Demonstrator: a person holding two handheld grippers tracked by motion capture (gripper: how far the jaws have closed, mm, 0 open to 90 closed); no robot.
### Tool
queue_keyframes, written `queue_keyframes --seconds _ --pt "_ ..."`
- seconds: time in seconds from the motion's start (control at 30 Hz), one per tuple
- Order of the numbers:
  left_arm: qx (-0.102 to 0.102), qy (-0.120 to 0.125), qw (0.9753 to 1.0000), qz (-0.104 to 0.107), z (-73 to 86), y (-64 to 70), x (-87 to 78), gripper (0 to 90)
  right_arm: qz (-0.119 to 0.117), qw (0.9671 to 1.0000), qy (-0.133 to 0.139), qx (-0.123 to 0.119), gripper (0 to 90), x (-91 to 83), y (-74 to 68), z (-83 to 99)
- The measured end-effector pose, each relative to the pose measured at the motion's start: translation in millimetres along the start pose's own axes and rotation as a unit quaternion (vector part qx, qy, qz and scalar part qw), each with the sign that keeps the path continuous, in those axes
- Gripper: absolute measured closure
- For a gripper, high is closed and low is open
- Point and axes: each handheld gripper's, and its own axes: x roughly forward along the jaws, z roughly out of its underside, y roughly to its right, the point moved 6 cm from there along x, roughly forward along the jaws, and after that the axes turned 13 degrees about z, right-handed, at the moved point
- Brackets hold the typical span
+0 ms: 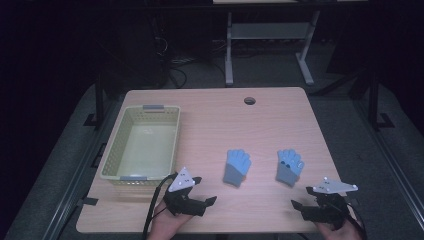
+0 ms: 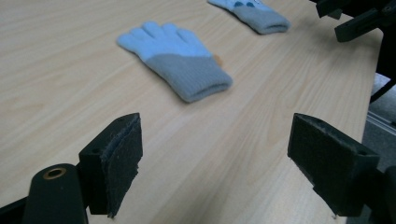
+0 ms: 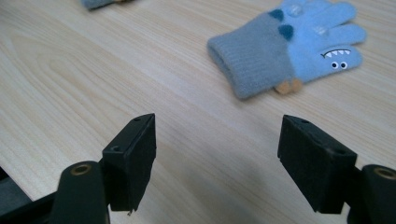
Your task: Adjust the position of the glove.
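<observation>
Two gloves laid out on a wooden table

Two blue-and-grey gloves are seen flat on a pale wooden table [image 1: 210, 120], which is lit while the room around it is left dark. A round cable hole [image 1: 249, 100] is cut near the table's far edge, and the legs of a second desk [image 1: 270, 45] are seen on the grey floor beyond. A yellow-green basket [image 1: 142, 142] is placed on the left side of the table, near the left gripper and well apart from the gloves.

The left glove [image 1: 236, 166] is laid near the middle, its cuff turned toward the person; the right glove [image 1: 289, 166], marked with a cartoon face, is set just beside it, the two apart. Bare wood is left between each glove and the gripper before it.

The left gripper [image 1: 207, 202] is held at the near edge with its jaws spread wide, nothing between them. The right gripper [image 1: 299, 206] is likewise held with jaws apart, nothing gripped.
</observation>
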Motion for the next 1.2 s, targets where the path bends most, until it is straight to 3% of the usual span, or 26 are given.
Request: queue_keyframes --seconds 0.2,0.37,0.87,1.03,1.2 --pt "-0.008 0.005 0.9999 0.009 1.6 -1.1 0.2 16.2 0.002 1.0 0.0 0.008 26.8 -1.9 0.0 0.2" --pt "0.001 0.006 1.0 -0.004 1.6 -2.4 -3.9 16.2 0.0 1.0 0.005 -0.008 26.8 -2.5 -5.1 -11.0" --pt "0.007 0.002 1.0 0.0 4.2 -0.5 -3.0 16.4 -0.015 0.9995 0.015 -0.023 29.6 10.3 15.6 -69.6" --pt "0.013 0.004 0.9999 0.0 1.4 -0.1 -3.4 16.5 -0.01 0.9993 -0.004 -0.035 30.8 20.9 25.9 -84.9" --pt "0.012 0.006 0.9999 0.002 0.6 -0.9 -1.7 16.5 -0.021 0.9989 -0.034 -0.023 32.1 35.3 34.2 -89.3"
